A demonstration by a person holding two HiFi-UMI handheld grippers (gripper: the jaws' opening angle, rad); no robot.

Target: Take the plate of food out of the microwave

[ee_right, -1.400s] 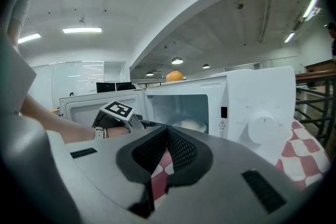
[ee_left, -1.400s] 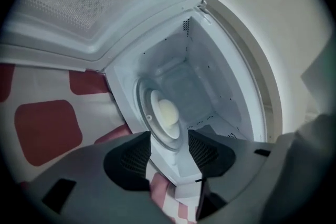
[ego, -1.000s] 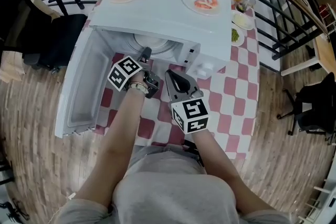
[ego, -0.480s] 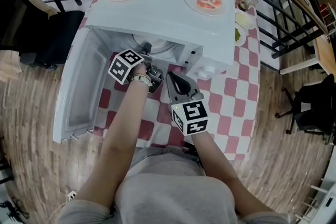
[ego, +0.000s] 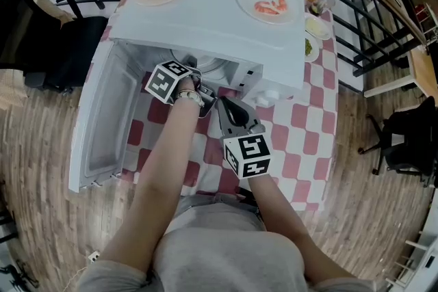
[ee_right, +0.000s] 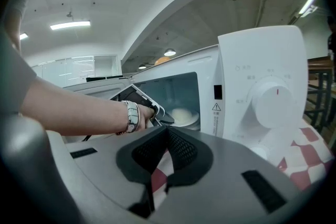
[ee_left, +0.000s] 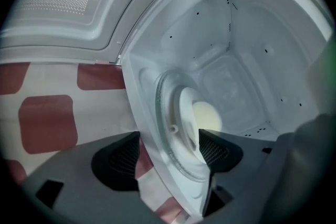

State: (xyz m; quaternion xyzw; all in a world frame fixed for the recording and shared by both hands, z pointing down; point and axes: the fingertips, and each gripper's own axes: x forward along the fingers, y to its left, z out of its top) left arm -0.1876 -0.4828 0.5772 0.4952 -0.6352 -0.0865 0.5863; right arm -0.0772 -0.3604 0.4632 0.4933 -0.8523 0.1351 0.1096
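Left gripper view, lower centre: my left hand-held gripper (ee_left: 168,153) has just opened its jaws wide, the plate (ee_left: 189,113) framed between them, ungripped; closing comes next.

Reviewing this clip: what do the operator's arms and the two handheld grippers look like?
The left gripper and right gripper are grey, each claw tipped with black mesh-textured pads. Each carries a white cube printed with black square markers. The forearms are bare, and a pale striped band circles the left wrist. The person wears a grey top. No cables show.
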